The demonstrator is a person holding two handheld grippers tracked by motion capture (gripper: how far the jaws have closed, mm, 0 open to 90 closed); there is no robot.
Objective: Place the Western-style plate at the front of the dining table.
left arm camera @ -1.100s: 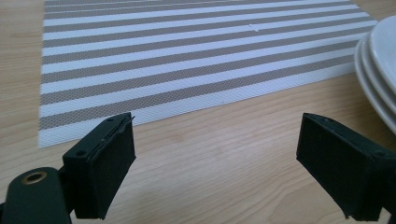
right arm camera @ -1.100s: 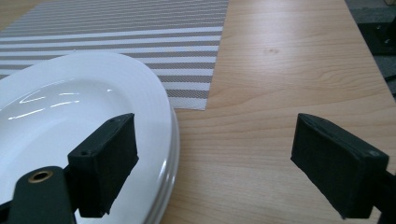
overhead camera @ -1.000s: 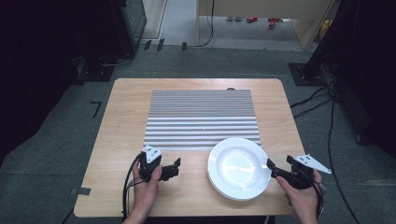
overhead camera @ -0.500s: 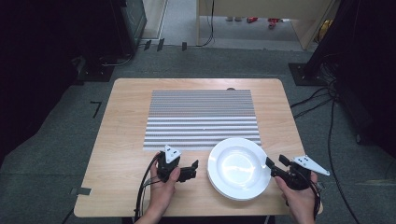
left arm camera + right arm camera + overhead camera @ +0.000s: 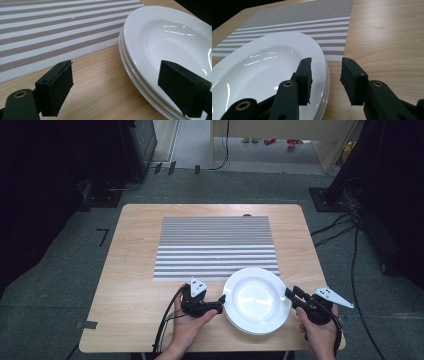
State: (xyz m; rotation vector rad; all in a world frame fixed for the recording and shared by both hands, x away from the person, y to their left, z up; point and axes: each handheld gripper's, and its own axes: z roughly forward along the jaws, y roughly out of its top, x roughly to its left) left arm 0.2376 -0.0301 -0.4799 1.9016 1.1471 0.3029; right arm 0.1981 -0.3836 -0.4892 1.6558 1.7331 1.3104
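Table [image 5: 135,320]: left tongs [image 5: 117,87] reveal three stacked plates [image 5: 140,75].

No writing, label, brand, number or sign can be read anywhere here; the plates, the striped mat and the wooden table carry no lettering that I can make out.

Grey carpet floor [image 5: 60,270] surrounds a light wooden table [image 5: 135,290], with cables [image 5: 350,235] alongside.
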